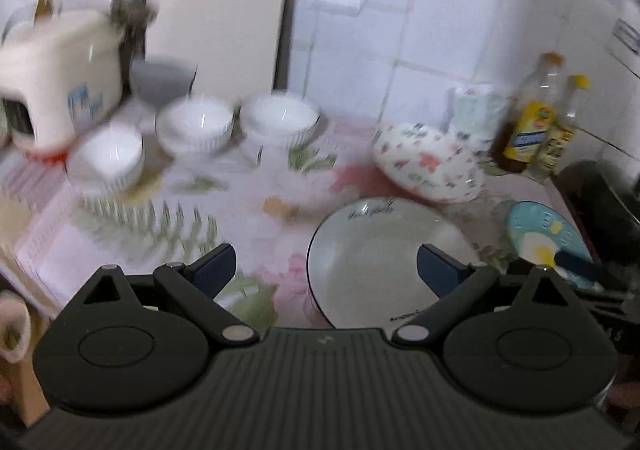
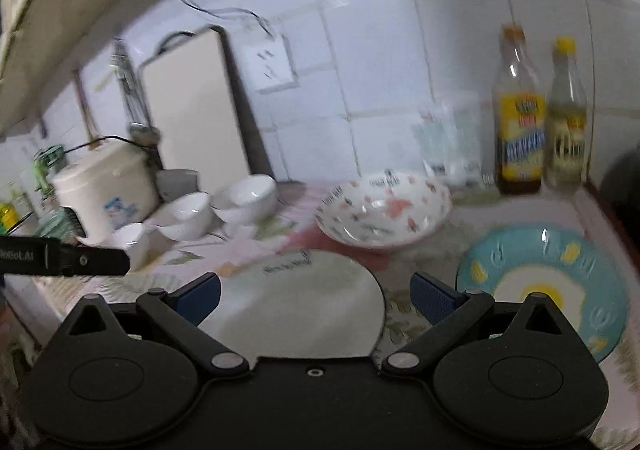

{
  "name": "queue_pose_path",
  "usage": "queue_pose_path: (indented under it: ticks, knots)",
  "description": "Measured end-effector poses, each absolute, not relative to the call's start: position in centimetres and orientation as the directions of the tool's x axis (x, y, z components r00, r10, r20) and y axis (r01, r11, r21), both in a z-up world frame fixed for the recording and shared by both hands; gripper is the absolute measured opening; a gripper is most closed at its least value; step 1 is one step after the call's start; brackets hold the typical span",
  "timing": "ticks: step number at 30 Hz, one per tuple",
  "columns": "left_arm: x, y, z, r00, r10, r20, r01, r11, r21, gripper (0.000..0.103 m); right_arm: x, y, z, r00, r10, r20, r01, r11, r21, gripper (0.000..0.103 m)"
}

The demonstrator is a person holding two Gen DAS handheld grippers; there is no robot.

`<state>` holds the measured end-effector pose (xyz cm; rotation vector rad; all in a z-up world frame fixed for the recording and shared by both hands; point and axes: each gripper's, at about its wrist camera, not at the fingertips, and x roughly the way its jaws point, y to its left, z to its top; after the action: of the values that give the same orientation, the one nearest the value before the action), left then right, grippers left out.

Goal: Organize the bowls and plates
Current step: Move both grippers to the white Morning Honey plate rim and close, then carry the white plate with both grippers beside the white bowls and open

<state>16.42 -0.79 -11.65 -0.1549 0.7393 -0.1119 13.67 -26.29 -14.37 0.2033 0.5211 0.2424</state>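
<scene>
Nearest the rice cooker (image 2: 105, 190): three white bowls (image 1: 196, 128), unstacked; farther off, the cream plate (image 2: 304, 302), floral plate (image 2: 382, 210) and blue egg plate (image 2: 544, 282) lie singly, apparently awaiting sorting. Left gripper (image 1: 326, 268) and right gripper (image 2: 316, 294): both spread wide and empty above the cream plate, judged poised to pick.

The left gripper (image 1: 326, 266) hangs wide open above the floral tablecloth (image 1: 256, 210); three white bowls (image 1: 195, 126) (blurred) sit far left.

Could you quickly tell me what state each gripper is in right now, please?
Left gripper: open, holding nothing, above the white plate.
Right gripper: open, holding nothing.
</scene>
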Motion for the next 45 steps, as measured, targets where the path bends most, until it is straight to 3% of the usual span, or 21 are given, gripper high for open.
queue_pose_path:
  ticks: [6, 10, 15, 19, 23, 27, 29, 33, 45]
  knots:
    - [18.7, -1.0, -16.5, 0.71, -0.109, -0.696, 0.022, 0.991, -0.132, 0.097, 16.5, -27.5, -19.6, 0.79, 0.299, -0.536, -0.138, 0.937, 0.32, 0.1]
    - [20.2, -1.0, -19.2, 0.671, -0.094, -0.735, -0.014, 0.99, -0.139, 0.08, 17.0, -27.9, -21.1, 0.759, 0.342, -0.554, -0.138, 0.917, 0.375, 0.092]
    - [21.1, -1.5, -21.1, 0.635, -0.106, -0.765, -0.016, 0.989, -0.15, 0.062, 18.0, -27.5, -22.3, 0.75, 0.325, -0.576, -0.119, 0.923, 0.366, 0.072]
    - [21.5, -1.9, -21.7, 0.608, -0.12, -0.785, -0.025, 0.985, -0.17, 0.061, 18.8, -28.1, -23.0, 0.731, 0.359, -0.58, -0.102, 0.898, 0.428, 0.046]
    - [21.5, -2.1, -21.9, 0.613, -0.117, -0.781, -0.035, 0.984, -0.174, 0.056, 19.1, -28.1, -23.3, 0.719, 0.368, -0.59, -0.097, 0.893, 0.439, 0.044]
    - [21.7, -2.2, -21.8, 0.609, -0.167, -0.776, -0.019, 0.974, -0.225, 0.032, 19.4, -27.6, -23.2, 0.713, 0.351, -0.607, -0.086, 0.903, 0.422, 0.038]
    - [21.8, -2.4, -21.9, 0.611, -0.178, -0.772, -0.021, 0.971, -0.24, 0.029, 19.5, -27.8, -23.3, 0.716, 0.332, -0.615, -0.067, 0.909, 0.412, 0.021]
    - [21.9, -3.0, -21.8, 0.608, -0.169, -0.775, -0.029, 0.972, -0.235, 0.025, 19.6, -28.8, -23.5, 0.707, 0.348, -0.615, -0.034, 0.886, 0.462, 0.018]
    - [20.7, -0.3, -20.6, 0.635, -0.175, -0.753, -0.01, 0.972, -0.235, 0.025, 19.4, -26.5, -20.9, 0.681, 0.375, -0.629, -0.113, 0.902, 0.416, 0.019]
